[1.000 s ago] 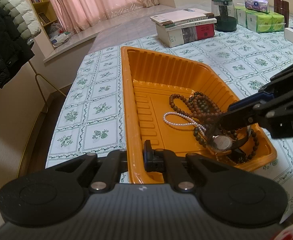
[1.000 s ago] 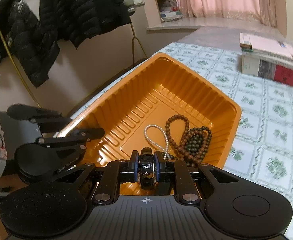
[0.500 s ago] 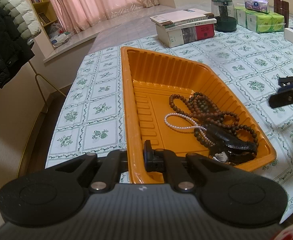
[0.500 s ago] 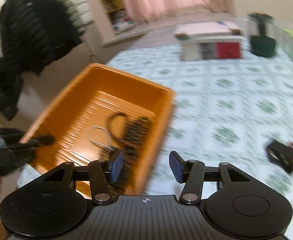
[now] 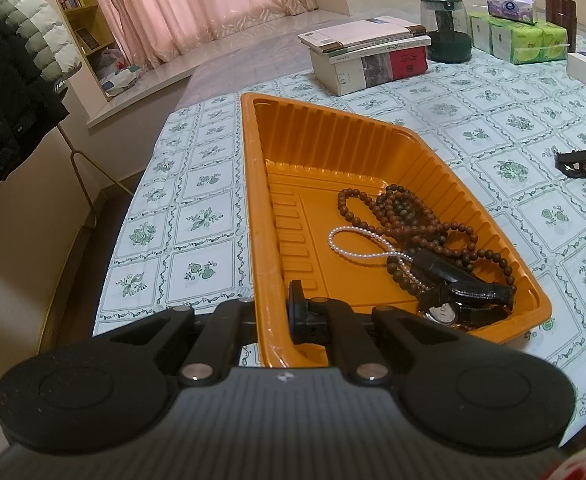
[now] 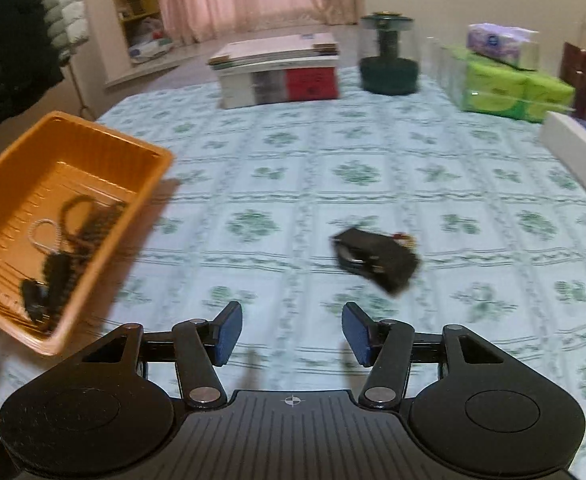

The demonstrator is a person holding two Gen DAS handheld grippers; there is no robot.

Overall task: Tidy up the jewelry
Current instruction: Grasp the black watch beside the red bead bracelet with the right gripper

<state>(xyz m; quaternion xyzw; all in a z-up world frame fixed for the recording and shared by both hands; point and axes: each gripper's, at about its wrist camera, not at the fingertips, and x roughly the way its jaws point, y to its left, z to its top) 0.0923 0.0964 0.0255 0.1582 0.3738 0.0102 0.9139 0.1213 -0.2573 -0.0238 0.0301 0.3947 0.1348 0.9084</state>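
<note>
Jewelry: brown bead strands, pearl string, black-strapped watch.

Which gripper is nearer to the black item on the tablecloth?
Right. The right gripper hovers open just short of the black item; the left gripper holds the tray rim.

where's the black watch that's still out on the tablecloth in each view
Left wrist view: black strap watch on the tablecloth sits at the far right edge, right of the orange plastic tray.
Right wrist view: the same watch lies centre-right, blurred, ahead of the open right claw.
Shared landmark: the orange plastic tray.
</note>
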